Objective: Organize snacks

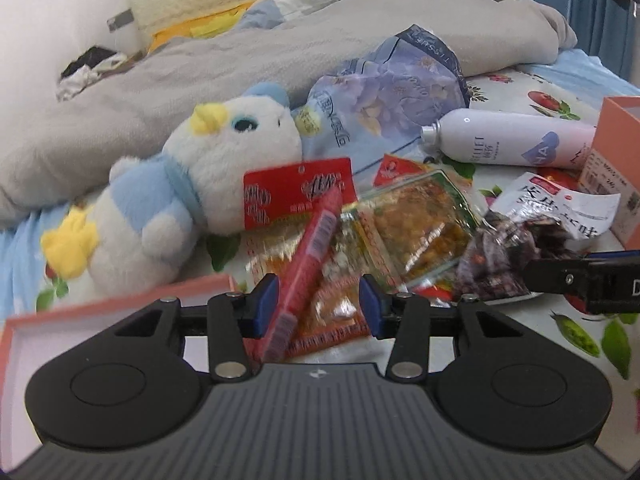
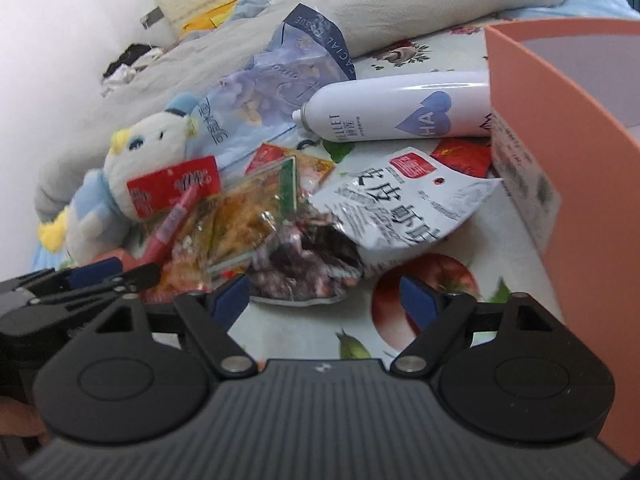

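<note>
One long red sausage stick (image 1: pixel 310 256) lies between the released left gripper (image 1: pixel 318 304) fingers, atop several clear snack packets (image 1: pixel 412 224). Right gripper (image 2: pixel 326 300) spread wide, ungrasping, near one white-and-clear bag (image 2: pixel 400 204). One plush penguin (image 1: pixel 176 184) left, one white bottle (image 1: pixel 508 140) far, one salmon-pink box (image 2: pixel 580 184) right.

A bed covered by a white sheet printed with red fruit and green leaves (image 2: pixel 424 312) carries the items. Ahead of the tools lie a pile of crinkled plastic snack packets (image 1: pixel 400 224), a white-and-blue plush bird (image 1: pixel 192 184) to the left, a white cylindrical spray bottle (image 2: pixel 400 108) beyond, a salmon-pink cardboard box (image 2: pixel 580 184) to the right, and a rumpled grey quilt (image 1: pixel 200 72) farthest back.
</note>
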`<state>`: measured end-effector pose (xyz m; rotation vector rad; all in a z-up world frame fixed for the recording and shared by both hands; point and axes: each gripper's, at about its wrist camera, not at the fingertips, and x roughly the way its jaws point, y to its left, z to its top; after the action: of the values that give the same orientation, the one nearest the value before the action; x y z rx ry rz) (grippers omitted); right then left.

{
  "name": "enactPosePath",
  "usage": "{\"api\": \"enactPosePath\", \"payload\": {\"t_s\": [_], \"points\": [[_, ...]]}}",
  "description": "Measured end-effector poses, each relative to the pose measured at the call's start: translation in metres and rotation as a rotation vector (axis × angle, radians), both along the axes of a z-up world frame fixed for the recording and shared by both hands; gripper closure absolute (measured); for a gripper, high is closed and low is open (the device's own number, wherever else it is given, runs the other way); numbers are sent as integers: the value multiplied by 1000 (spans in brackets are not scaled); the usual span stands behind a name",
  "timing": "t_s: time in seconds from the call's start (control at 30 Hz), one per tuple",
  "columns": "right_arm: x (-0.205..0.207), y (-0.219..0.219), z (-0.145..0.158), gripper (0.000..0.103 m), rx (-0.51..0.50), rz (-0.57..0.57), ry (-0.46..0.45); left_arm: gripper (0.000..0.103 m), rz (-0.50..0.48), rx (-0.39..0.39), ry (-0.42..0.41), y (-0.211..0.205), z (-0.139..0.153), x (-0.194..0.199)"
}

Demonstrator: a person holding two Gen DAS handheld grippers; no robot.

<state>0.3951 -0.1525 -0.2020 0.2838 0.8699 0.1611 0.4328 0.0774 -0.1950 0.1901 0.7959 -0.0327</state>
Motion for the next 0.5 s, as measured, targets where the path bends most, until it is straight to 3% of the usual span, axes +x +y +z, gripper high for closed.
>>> {"api": "enactPosePath", "payload": {"t_s": [0.13, 0.33, 0.43, 0.5], "points": [[9, 3, -3, 19, -34, -33, 0, 52, -24, 47, 5, 0, -7, 17], [17, 4, -16, 19, -30, -55, 21, 52, -20, 45, 42, 7, -24, 36], [19, 10, -16, 19, -43, -29, 9, 52, 12, 10, 60, 13, -28, 42], [19, 14, -17, 26, -75, -1, 4, 53, 33, -11, 70, 16, -28, 45]]}}
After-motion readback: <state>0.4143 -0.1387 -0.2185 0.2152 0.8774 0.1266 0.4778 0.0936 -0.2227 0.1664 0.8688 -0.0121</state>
